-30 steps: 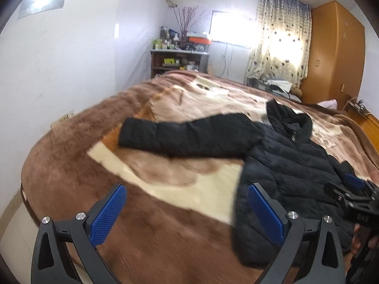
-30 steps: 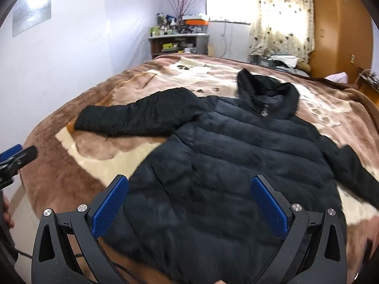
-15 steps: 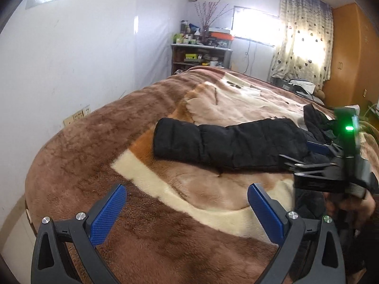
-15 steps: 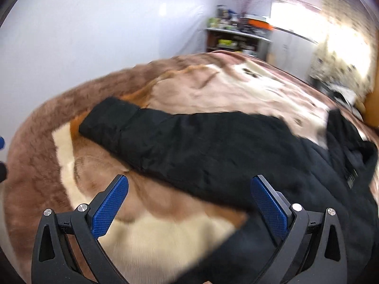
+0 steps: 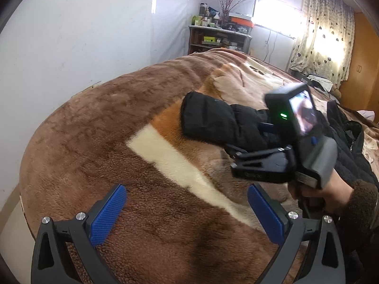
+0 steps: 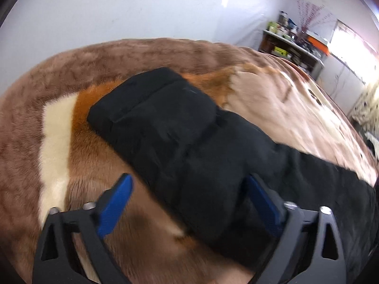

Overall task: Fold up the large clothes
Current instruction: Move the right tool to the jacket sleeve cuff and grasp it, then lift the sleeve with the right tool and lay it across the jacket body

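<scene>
While the black padded jacket (image 5: 343,146) lies spread on the brown plush blanket (image 5: 118,142) that covers the bed, its one sleeve (image 6: 180,132) stretches flat toward the white wall (image 5: 83,35), the cuff end resting on an orange and cream patch of the blanket's pattern. The right gripper (image 6: 189,203) hangs low over the middle of that sleeve with its blue-padded fingers (image 6: 116,201) spread wide, one to each side of the black fabric; whether the pads touch the cloth cannot be told through the blur. The left gripper (image 5: 189,213) is likewise wide apart and holds nothing, poised above bare blanket nearer the bed's edge, well short of the sleeve. From the left wrist view, the right gripper's body and camera screen show in front of the sleeve, gripped by a hand (image 5: 331,189) in a dark brown fleecy cuff. A cluttered shelf (image 5: 218,40) and curtained window (image 5: 319,30) stand at the far wall.
</scene>
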Demonstrator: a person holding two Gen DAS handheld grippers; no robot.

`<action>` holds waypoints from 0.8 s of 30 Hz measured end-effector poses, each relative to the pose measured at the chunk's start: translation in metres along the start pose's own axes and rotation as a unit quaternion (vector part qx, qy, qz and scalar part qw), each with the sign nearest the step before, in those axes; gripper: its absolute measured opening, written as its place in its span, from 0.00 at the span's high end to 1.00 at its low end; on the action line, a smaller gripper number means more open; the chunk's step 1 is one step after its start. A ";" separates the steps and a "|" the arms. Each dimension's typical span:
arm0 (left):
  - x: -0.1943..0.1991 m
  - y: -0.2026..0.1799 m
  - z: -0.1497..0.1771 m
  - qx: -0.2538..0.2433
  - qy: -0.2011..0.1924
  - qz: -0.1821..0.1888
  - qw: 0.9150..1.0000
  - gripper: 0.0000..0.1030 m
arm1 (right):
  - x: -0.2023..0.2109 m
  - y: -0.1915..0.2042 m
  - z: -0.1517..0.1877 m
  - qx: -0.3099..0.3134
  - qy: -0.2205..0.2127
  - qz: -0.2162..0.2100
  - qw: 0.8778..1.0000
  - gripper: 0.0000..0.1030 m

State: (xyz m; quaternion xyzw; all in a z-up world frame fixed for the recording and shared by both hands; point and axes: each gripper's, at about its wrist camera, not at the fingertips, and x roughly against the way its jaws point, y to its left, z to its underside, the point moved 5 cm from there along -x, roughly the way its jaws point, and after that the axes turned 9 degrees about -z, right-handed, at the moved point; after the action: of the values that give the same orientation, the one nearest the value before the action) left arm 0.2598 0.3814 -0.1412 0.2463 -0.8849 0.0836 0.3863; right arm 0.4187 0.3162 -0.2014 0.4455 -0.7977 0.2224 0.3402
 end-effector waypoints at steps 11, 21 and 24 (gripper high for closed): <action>-0.006 -0.006 -0.007 0.011 0.002 0.013 1.000 0.00 | 0.000 -0.014 -0.018 -0.038 -0.011 0.004 0.999 0.80; 0.007 -0.046 -0.030 0.000 -0.022 0.047 0.999 0.00 | 0.092 -0.060 -0.025 -0.135 -0.103 -0.001 0.985 0.88; 0.015 -0.068 -0.040 -0.011 -0.031 0.068 0.997 0.00 | 0.126 -0.083 -0.022 -0.162 -0.126 0.004 0.979 0.88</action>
State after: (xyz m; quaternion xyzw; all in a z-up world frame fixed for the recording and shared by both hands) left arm 0.3110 0.3306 -0.1057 0.1842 -0.9120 0.0923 0.3546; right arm 0.4513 0.2185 -0.0893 0.4055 -0.8614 0.0343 0.3039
